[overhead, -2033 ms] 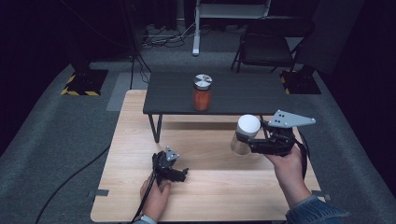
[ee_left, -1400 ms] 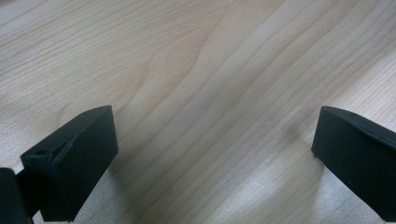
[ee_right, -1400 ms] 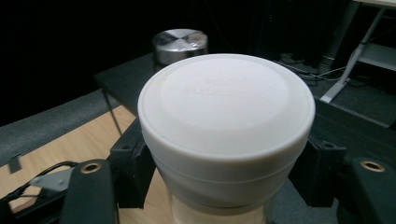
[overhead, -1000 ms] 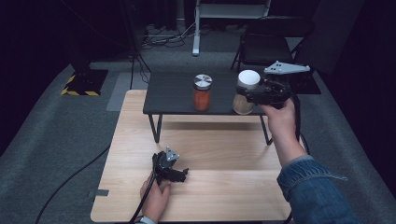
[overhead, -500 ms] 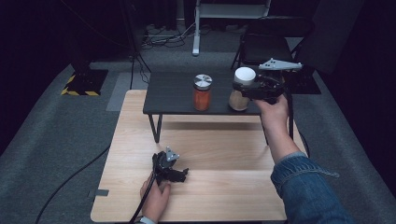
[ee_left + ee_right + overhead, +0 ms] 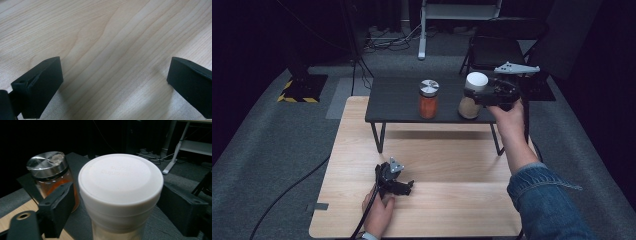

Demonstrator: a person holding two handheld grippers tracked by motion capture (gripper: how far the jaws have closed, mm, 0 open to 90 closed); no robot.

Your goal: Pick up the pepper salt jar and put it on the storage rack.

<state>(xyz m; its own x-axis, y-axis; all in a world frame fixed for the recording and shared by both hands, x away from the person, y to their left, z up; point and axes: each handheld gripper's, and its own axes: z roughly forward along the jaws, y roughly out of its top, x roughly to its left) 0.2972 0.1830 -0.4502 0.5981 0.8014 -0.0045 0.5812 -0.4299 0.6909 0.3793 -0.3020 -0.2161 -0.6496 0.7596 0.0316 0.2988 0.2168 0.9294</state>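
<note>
Jaws of the left gripper [image 6: 404,186] stand wide apart over bare wood on the light table [image 6: 452,200], holding nothing. To its right on the dark raised shelf [image 6: 397,102], the orange jar [image 6: 428,99] stands near the white-lidded jar [image 6: 473,96], which was carried up from over the table and now sits upright, long axis vertical, lid up. The right gripper [image 6: 117,202] has just been opening, its pads flanking the jar without pressing, so the placing looks done
</note>
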